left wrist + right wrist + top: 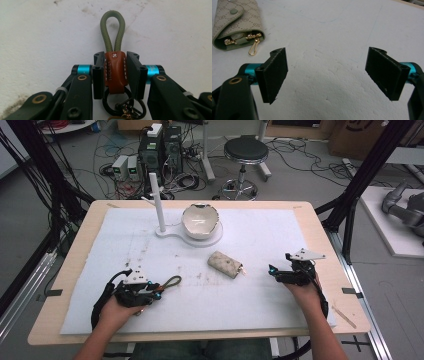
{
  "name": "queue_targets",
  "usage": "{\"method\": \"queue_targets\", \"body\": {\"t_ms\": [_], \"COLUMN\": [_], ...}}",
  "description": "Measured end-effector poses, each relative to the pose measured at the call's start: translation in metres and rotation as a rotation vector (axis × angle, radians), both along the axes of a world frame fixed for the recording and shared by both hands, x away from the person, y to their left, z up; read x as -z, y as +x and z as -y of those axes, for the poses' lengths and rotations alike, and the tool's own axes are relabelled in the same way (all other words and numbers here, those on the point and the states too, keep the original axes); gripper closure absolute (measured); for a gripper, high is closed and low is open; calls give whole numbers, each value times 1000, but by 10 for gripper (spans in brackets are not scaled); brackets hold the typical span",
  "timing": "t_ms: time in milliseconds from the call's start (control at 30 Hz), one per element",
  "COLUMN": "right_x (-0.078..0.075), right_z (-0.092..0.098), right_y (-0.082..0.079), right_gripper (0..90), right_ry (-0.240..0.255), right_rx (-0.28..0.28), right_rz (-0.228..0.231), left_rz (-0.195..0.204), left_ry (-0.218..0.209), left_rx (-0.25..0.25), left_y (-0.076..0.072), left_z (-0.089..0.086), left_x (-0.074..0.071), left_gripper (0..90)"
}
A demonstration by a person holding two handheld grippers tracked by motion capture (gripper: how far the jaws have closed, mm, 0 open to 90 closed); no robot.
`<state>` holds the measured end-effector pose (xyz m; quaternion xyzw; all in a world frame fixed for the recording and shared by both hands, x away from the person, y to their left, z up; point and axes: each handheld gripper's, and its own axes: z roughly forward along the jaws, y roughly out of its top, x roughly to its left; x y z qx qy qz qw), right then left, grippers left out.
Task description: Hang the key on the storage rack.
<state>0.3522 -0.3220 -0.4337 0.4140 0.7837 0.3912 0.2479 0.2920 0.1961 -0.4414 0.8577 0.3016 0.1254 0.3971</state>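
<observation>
Olive cord loop (112, 30) on tan leather keychain tab (115, 72), pinched by left gripper (115, 75), black rings visible in its view, right gripper (327, 72) jaws wide, empty

The left hand-held gripper (115, 75) is black, with flat rectangular jaws, a turquoise metal collar behind each, brass-ringed pivot holes and black screws on its links, and white cable ties near the joints. In the high view a grey three-cornered plate sits on top of it and a thick black cable loops back from it beside the bare forearm. The right hand-held gripper (327, 75) is built the same, its black pads rough-edged, with turquoise collars, one brass-ringed pivot, a grey plate on top and a black cable along the forearm.
</observation>
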Motion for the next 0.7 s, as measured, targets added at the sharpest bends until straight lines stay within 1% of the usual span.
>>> {"method": "queue_targets", "body": {"t_ms": [33, 67, 100, 167, 200, 267, 300, 333, 367, 400, 433, 467, 500, 533, 567, 600, 633, 667, 700], "right_x": [0, 0, 0, 0, 0, 0, 0, 0, 0, 0, 0, 0, 0, 0, 0, 0, 0, 0, 0], "right_z": [0, 0, 0, -1, -1, 0, 0, 0, -1, -1, -1, -1, -2, -2, -3, -4, -4, -4, -3], "right_y": [0, -1, -1, -1, -1, -1, -1, -1, -1, -1, -1, -1, -1, -1, -2, -2, -2, -2, -2], "right_gripper": [184, 184, 184, 184, 184, 184, 184, 184, 184, 184, 184, 184, 184, 184, 184, 184, 184, 184, 184], "right_ry": [-1, -1, -1, -6, -8, -8, -6, -8, -11, -13, -16, -16, -18, -12, -11, -10, -18, -18, -16], "right_rx": [1, 2, 2, -2, -1, 0, 5, 6, 5, 5, 6, 6, 11, 13, 12, 10, 5, 5, 8], "right_rz": [0, -1, -1, -1, 1, 4, 3, 2, -1, 0, -2, -2, -7, -9, -9, -6, -2, -2, -3], "left_rz": [4, 14, 14, 37, 37, 69, 106, 127, 139, 139, 172, 172, 193, 198, 208, 208, 227, 227, 245], "left_ry": [-6, -27, -27, -43, -43, -54, -67, -78, -81, -81, -85, -85, -94, -103, -113, -113, -132, -132, -134], "left_rx": [1, -10, -10, -27, -27, -40, -43, -46, -47, -47, -50, -50, -72, -86, -94, -94, -112, -112, -119], "left_y": [0, 0, 0, 1, 1, 0, -1, -2, -1, -1, 1, 1, 4, 7, 10, 10, 14, 14, 18], "left_z": [-1, -2, -2, -5, -5, -5, -4, -4, -3, -3, -2, -2, -3, -4, -6, -6, -7, -7, -8], "left_x": [-2, -5, -5, -11, -11, -18, -27, -31, -34, -34, -44, -44, -51, -56, -60, -60, -68, -68, -76], "left_gripper": [688, 688, 688, 688, 688, 688, 688, 688, 688, 688, 688, 688, 688, 688, 688, 689, 689, 689, 689]}}
